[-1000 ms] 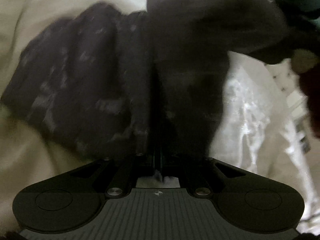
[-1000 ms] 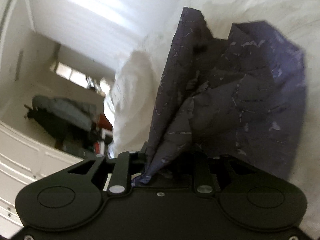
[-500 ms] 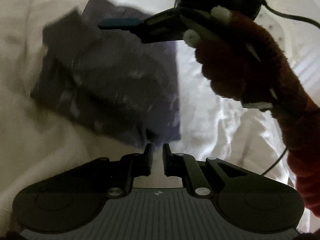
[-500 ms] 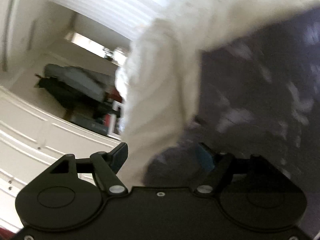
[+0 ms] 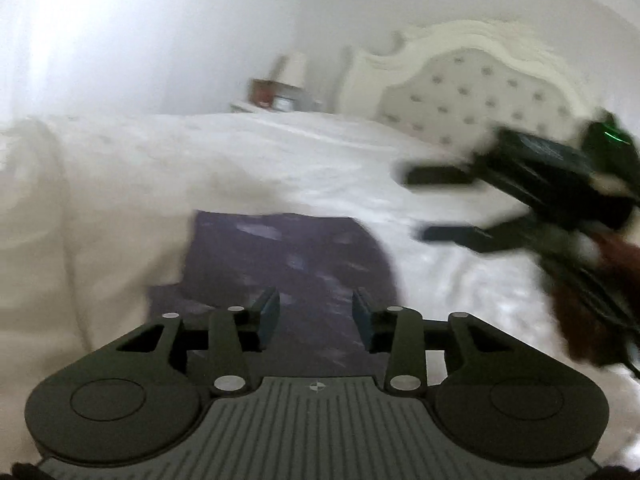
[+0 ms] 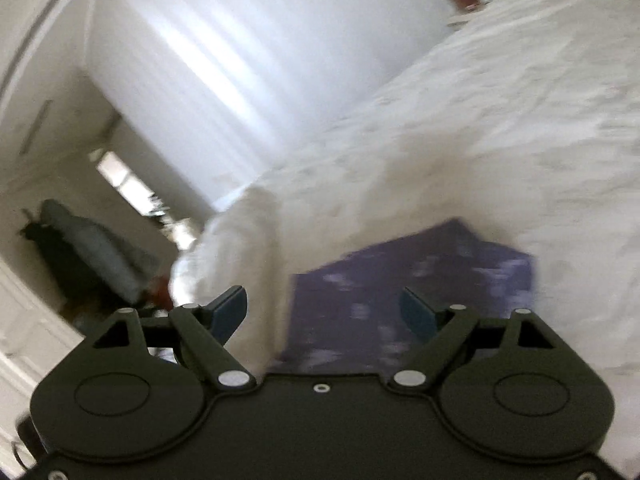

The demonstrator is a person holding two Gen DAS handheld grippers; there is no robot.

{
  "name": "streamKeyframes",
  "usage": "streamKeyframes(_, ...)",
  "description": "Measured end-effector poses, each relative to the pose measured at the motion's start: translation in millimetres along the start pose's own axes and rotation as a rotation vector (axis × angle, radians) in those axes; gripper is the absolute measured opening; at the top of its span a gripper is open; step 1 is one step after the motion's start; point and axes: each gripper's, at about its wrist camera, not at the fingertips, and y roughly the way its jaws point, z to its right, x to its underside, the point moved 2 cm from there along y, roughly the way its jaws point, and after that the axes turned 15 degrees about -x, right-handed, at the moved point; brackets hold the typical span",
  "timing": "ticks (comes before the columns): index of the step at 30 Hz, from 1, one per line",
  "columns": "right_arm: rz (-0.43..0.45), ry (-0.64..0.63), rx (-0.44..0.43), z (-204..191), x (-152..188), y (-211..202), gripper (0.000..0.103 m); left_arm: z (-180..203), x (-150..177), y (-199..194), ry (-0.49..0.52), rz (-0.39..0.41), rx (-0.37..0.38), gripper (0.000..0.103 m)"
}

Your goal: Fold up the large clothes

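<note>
A dark purple patterned garment lies folded flat as a rectangle on the white bed; it also shows in the right wrist view. My left gripper is open and empty, just above the garment's near edge. My right gripper is open and empty, above the garment's near left corner. In the left wrist view the right gripper is blurred at the right, jaws apart, clear of the cloth.
The white bedspread spreads all around. A cream bundle of cloth lies left of the garment. A tufted headboard and a nightstand with lamp stand behind. A dark chair stands beside the bed.
Both grippers let go of the purple garment and opened. The garment dropped flat onto the bed. Both grippers lifted and pulled back from it.
</note>
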Motion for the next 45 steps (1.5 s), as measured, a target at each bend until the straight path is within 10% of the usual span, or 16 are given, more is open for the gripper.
streamKeyframes(5, -0.016, -0.059, 0.123, 13, 18, 0, 0.086, -35, 37, 48, -0.099, -0.229, -0.102, 0.039)
streamKeyframes(25, -0.244, -0.423, 0.480, 46, 24, 129, 0.083, -40, 46, 35, -0.107, -0.204, -0.118, 0.039)
streamKeyframes(45, -0.178, -0.446, 0.497, 43, 31, 118, 0.091, -25, 45, 34, -0.031, -0.191, -0.199, 0.045)
